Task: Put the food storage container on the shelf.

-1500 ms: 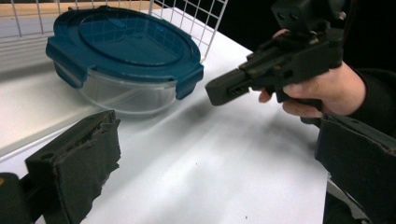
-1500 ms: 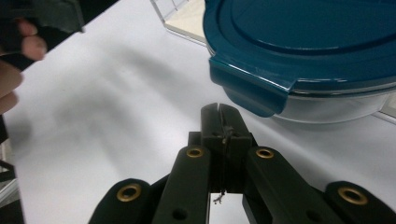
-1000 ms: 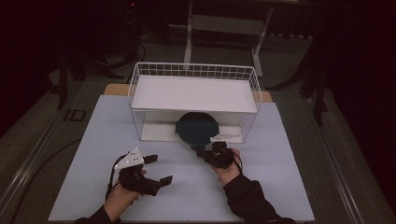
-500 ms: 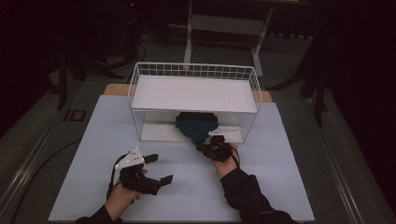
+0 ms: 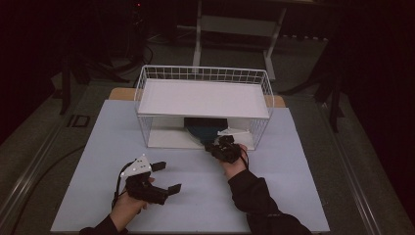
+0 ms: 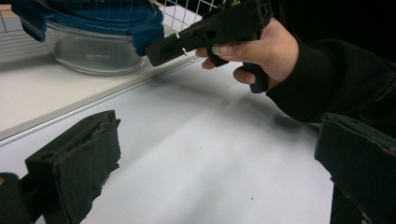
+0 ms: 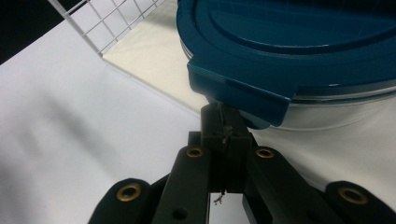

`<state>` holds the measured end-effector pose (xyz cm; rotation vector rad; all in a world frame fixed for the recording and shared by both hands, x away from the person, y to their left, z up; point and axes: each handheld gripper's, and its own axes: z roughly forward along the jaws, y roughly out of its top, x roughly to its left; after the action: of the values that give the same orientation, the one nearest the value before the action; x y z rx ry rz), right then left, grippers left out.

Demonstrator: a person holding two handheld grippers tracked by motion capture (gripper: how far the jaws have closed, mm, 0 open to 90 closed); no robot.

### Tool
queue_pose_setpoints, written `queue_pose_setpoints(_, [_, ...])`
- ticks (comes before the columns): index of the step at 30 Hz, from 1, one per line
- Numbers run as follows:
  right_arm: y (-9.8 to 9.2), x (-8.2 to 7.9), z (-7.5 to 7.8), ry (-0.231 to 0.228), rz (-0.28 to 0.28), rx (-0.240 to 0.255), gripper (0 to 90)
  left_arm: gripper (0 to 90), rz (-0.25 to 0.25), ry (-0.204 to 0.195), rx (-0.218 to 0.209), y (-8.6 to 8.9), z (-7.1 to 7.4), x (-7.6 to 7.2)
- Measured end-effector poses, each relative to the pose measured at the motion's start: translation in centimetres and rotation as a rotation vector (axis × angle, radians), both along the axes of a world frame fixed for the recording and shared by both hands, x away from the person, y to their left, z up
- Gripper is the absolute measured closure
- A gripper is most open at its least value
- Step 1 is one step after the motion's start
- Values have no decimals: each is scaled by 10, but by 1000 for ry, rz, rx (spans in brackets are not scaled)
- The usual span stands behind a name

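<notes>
A glass container with a blue lid (image 5: 204,128) sits on the white base board under the wire rack (image 5: 147,93). My right gripper (image 5: 215,145) is shut, and its tips press against the lid's latch tab (image 7: 243,91) at the container's near edge. In the right gripper view the shut jaws (image 7: 224,128) meet just below that tab, with the glass bowl (image 7: 345,112) behind. My left gripper (image 5: 167,177) rests open over the white mat at the front left, nothing between its jaws. In the left gripper view my left gripper (image 6: 217,163) faces the right gripper (image 6: 161,49) and the lid (image 6: 93,18).
The rack has a white shelf top (image 5: 203,98) and wire sides; its front is open toward me. The white mat (image 5: 293,196) covers the table, with bare room at front centre and right. Dark floor and stands surround the table.
The right gripper has moved forward toward the rack, and the container has slid farther in under the shelf. The left gripper has stayed put.
</notes>
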<state>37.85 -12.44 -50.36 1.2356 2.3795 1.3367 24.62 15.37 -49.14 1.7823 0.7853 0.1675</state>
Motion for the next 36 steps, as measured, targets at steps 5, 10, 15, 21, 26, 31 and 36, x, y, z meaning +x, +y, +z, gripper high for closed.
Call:
queue_pose_setpoints(5, [1, 4, 0, -1, -4, 3, 900, 4, 1, -2, 0, 0, 0, 0])
queue_pose_setpoints(10, [3, 4, -1, -5, 3, 0, 896, 4, 0, -1, -1, 0, 0, -1])
queue_pose_setpoints(15, [2, -8, 2, -18, 33, 13, 793, 3, -7, -14, 4, -1, 2, -3])
queue_pose_setpoints(21, [2, -25, 8, -75, 74, 16, 486, 4, -9, -18, 3, -2, 4, -4])
queue_pose_setpoints(26, [-3, -33, 11, -79, 104, 80, 238, 4, -19, -24, 5, -3, 5, -5])
queue_pose_setpoints(31, [-7, -39, 13, -61, 146, 105, 195, 3, -26, -28, 13, -4, 5, -6])
queue_pose_setpoints(36, [-14, -43, 13, -74, 154, 102, 190, 4, -28, -28, 14, -4, 5, -6])
